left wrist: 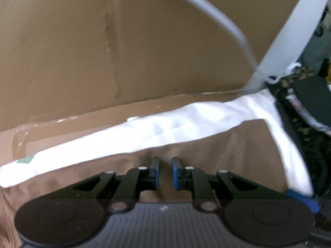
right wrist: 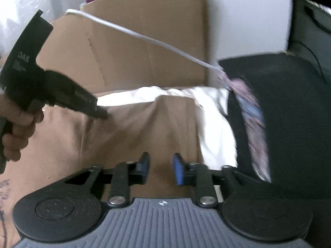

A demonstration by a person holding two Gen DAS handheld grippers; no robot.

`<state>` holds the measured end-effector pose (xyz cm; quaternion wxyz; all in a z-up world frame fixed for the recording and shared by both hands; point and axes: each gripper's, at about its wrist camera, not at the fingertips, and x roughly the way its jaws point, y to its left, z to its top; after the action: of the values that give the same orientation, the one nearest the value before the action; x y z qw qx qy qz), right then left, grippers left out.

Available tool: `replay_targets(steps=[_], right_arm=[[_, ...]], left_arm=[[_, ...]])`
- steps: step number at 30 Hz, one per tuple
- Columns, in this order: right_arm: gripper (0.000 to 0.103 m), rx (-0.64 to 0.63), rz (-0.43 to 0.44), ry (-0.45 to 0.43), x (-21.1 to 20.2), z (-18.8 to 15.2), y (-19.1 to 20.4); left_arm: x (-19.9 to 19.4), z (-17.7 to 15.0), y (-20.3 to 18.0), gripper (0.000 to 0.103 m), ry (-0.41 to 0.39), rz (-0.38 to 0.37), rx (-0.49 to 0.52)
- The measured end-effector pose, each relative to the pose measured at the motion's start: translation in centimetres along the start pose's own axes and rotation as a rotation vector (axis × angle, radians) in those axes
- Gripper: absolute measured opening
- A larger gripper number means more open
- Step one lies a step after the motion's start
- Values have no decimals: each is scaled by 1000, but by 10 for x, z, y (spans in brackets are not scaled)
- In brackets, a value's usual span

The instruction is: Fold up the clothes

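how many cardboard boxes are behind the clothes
2. A large box stands right behind the tan garment and white cloth; a second box, holding fabric, is behind it. Others may be hidden.
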<state>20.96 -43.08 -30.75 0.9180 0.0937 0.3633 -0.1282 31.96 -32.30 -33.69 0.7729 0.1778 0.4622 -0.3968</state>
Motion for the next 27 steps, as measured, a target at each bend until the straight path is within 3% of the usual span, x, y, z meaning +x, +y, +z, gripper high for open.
replay_targets(steps=[6, 13, 15, 19, 24, 27], right_arm=[[35, 6, -37, 5, 27, 21, 0], [35, -51, -114, 57, 50, 31, 10], [35, -69, -145, 58, 49, 32, 14], [37, -17, -165, 24, 37, 36, 15], [39, 41, -81, -18, 17, 44, 20], [50, 55, -17, -49, 3, 48, 26]], left_arm=[[6, 0, 10, 2, -30, 47, -39], [-5, 10, 24, 3, -57, 25, -72], [-16, 13, 29, 7, -68, 32, -77], [-56, 14, 48, 11, -92, 44, -82], [-117, 4, 94, 12, -124, 91, -164], [-162, -10, 128, 19, -157, 125, -208]])
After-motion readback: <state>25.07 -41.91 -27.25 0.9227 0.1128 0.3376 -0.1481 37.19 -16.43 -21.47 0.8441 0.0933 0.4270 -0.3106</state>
